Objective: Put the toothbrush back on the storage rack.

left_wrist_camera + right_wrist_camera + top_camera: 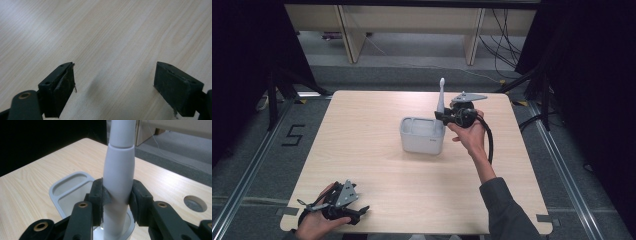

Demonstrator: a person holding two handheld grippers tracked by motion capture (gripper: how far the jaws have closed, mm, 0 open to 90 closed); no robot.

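A: Which step is in hand here?

B: A white electric toothbrush (119,178) is held upright over the white holder (422,135), so the placing step is judged to be under way. The right gripper (117,197) is clenched on the brush's handle, one pad on each side, and the lower end is already seen inside the round cup at the holder's near corner.

A: And the other claw?

B: The left gripper (113,87) is released; its jaws stand wide apart with nothing between them but bare table (105,32). In the high view it is rested near the table's front left corner, well apart from the holder.

A: What is called for next?

B: The brush should be lowered straight, kept upright, until it is seated in the cup; only then should the pads be let go. A tilt could tip the light holder.

A: Any writing to be read?

B: A faint mark is seen on the holder's front wall, too small to read. A figure 5 (293,135) is taped on the floor left of the table.
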